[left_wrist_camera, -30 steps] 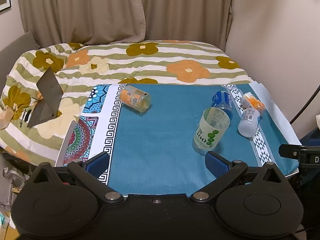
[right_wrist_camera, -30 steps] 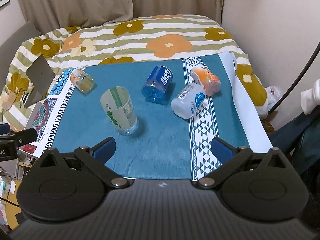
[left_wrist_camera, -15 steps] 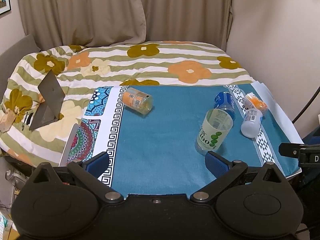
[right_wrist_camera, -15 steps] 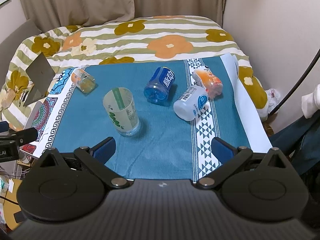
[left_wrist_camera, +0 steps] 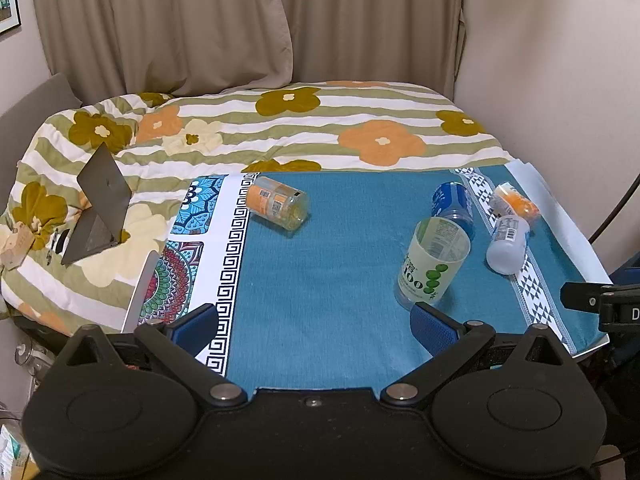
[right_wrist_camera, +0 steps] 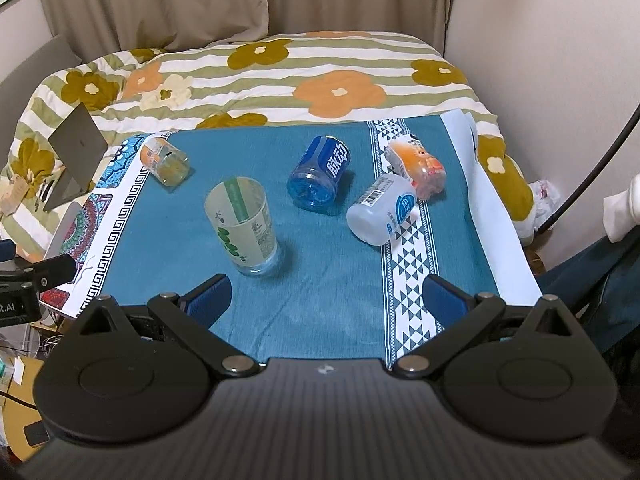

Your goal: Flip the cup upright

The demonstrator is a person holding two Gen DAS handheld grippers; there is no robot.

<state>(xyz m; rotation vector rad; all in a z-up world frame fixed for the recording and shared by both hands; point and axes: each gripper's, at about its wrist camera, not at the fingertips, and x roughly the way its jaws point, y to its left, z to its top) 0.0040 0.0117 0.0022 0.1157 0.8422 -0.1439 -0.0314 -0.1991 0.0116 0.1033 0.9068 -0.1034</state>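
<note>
While both tongs hang spread and empty, the green-dotted cup (right_wrist_camera: 241, 229) stands upright just ahead of the right gripper (right_wrist_camera: 326, 298), nearer its left finger. From the left gripper (left_wrist_camera: 314, 324), it sits just beyond the right finger.

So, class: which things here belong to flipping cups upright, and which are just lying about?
Job: green-print cup, already upright; blue cup, white cup, orange cup, yellow cup, all lying down; left gripper; right gripper.
Lying about: laptop; quilt.
</note>
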